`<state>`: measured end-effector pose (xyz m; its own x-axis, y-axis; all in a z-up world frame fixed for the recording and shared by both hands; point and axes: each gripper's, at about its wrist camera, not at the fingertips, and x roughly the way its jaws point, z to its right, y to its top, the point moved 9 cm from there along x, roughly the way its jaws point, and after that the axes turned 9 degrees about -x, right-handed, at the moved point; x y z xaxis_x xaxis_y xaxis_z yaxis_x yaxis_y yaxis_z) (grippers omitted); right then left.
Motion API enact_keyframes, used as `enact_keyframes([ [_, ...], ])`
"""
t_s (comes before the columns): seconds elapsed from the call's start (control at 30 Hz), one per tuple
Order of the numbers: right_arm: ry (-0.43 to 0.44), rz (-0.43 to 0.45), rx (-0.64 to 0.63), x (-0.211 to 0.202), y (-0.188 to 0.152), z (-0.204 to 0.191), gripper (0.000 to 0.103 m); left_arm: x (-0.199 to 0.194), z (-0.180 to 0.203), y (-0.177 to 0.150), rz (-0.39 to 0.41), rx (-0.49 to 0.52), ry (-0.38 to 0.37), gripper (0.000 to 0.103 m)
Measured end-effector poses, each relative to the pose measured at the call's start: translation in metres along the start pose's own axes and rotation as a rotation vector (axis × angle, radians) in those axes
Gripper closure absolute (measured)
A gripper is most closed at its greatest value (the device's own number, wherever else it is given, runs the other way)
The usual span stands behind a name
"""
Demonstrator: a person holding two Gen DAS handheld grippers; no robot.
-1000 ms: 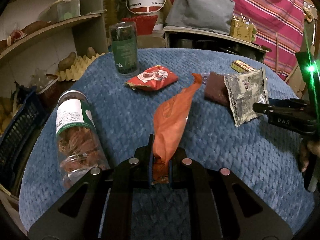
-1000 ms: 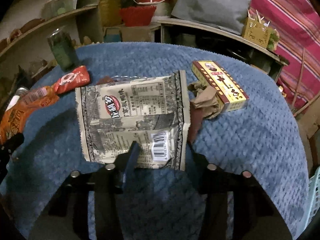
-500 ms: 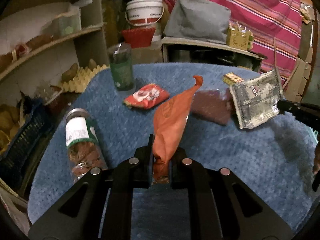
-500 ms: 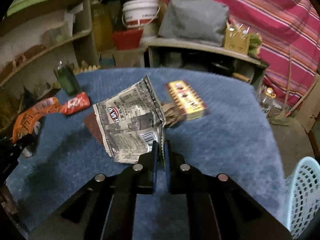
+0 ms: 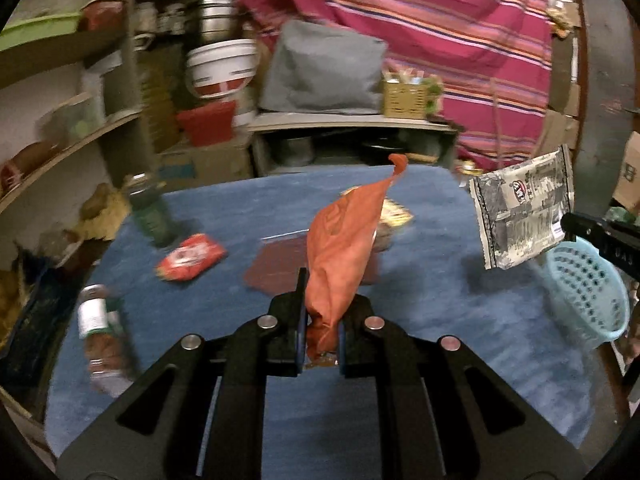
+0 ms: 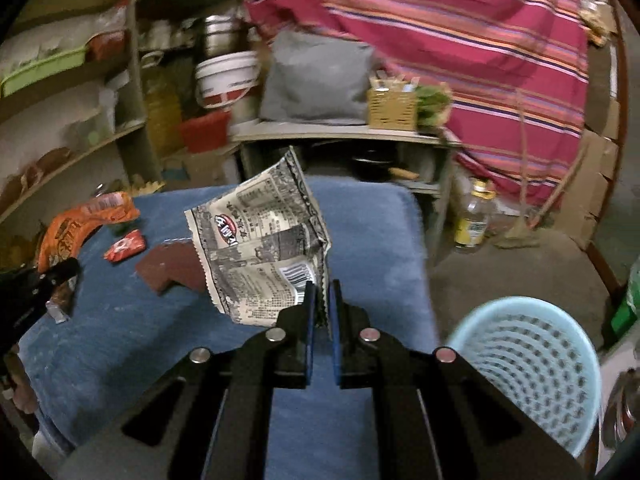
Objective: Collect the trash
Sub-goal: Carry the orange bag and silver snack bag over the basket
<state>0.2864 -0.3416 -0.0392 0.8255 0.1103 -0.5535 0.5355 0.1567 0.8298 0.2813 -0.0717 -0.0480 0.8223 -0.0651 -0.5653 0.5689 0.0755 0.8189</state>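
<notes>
Left tool [image 5: 320,334]: pinching the lower end of the orange wrapper [image 5: 340,248]; holding it clear above the blue worktop [image 5: 440,320]; wrapper's long axis standing up and leaning away from the tool
Worktop litter: lying flat, red packet [image 5: 190,258] at left, dark brown sachet [image 5: 276,264] just behind the orange wrapper; yellow box [image 5: 396,213] half hidden further back; all waiting
Right tool [image 6: 322,300]: gripping the grey printed bag [image 6: 260,252] by its lower right corner; bag hanging up and to the left of the tool, off the worktop
Basket [image 6: 532,364]: sitting on the floor off the worktop's right edge, low and to the right of the right tool; mouth facing up
Deciding relation: right tool being much nearer the basket; bag needing to be swung rightward and down over the rim; left tool needing to be carried across the whole worktop
</notes>
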Motion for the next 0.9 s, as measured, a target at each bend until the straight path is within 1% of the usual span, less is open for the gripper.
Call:
enact_keyframes([
  [0.1, -0.069, 0.003, 0.013, -0.019, -0.012, 0.038, 0.096, 0.005, 0.039, -0.001, -0.007, 0.022, -0.051, 0.093],
  [0.27, -0.176, 0.0, 0.074, -0.054, -0.036, 0.117, 0.096, 0.015, 0.114, -0.009, -0.029, 0.069, -0.138, 0.093],
  [0.37, -0.222, -0.01, 0.109, -0.069, -0.053, 0.153, 0.096, 0.018, 0.161, -0.019, -0.038, 0.115, -0.183, 0.093],
  [0.43, -0.253, -0.019, 0.128, -0.078, -0.065, 0.176, 0.096, 0.02, 0.186, -0.025, -0.041, 0.141, -0.208, 0.093],
  [0.57, -0.302, -0.035, 0.154, -0.088, -0.083, 0.205, 0.096, 0.025, 0.235, -0.037, -0.055, 0.19, -0.249, 0.093],
  [0.67, -0.334, -0.045, 0.176, -0.094, -0.095, 0.224, 0.096, 0.028, 0.261, -0.046, -0.061, 0.214, -0.275, 0.093],
  [0.9, -0.392, -0.078, 0.23, -0.097, -0.118, 0.253, 0.096, 0.043, 0.308, -0.061, -0.085, 0.234, -0.327, 0.093],
])
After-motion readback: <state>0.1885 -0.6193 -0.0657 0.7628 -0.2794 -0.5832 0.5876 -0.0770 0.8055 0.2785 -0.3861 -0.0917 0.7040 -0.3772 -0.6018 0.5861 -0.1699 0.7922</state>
